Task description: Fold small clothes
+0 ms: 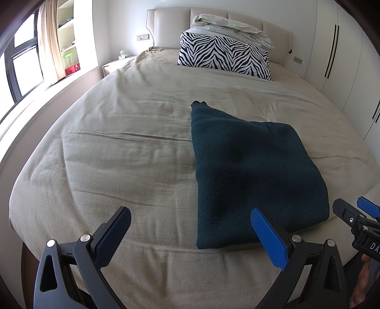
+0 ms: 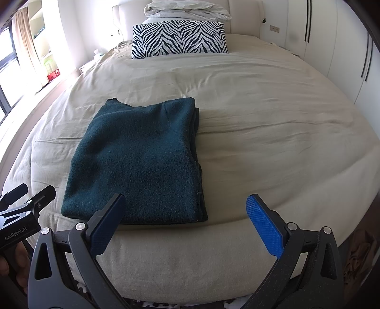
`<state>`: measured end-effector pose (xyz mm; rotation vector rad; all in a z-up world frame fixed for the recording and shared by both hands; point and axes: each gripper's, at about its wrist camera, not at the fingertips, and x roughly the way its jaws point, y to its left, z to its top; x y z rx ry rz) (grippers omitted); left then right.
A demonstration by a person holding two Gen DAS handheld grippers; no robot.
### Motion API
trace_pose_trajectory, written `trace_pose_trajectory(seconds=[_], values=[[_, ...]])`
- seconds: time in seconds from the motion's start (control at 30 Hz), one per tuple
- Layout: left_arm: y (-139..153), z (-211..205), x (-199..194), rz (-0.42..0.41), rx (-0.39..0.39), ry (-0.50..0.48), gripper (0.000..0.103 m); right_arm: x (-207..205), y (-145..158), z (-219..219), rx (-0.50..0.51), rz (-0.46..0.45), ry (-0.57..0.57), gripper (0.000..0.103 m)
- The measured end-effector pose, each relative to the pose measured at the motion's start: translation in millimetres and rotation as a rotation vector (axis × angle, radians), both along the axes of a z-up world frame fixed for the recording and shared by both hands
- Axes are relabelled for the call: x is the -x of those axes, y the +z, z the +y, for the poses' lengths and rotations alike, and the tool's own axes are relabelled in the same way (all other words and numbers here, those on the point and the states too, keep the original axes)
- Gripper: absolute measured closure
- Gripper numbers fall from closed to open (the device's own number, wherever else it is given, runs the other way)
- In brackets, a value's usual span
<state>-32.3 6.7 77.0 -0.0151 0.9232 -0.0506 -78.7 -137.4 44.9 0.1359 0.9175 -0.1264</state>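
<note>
The dark teal knitted garment [image 2: 140, 164], folded into a thick rectangle, lay on the beige-sheeted bed [image 2: 261, 123] near its lower edge, left of centre in the right wrist view. Both the left hand-held gripper [image 1: 190, 235] and the right hand-held gripper [image 2: 187, 225] were spread wide, holding nothing, low in their frames.

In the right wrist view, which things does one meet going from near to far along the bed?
Open right gripper → folded dark green knit garment → zebra-striped pillow → crumpled white duvet.
</note>
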Motion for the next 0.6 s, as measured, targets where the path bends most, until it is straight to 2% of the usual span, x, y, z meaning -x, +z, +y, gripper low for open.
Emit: trace_pose_trajectory(seconds=[0.6], values=[[-1.4,-0.2,0.3,0.001,0.002,-0.003,0.000,0.3,-1.3,-0.6,0.001,0.003,0.001,0.000]])
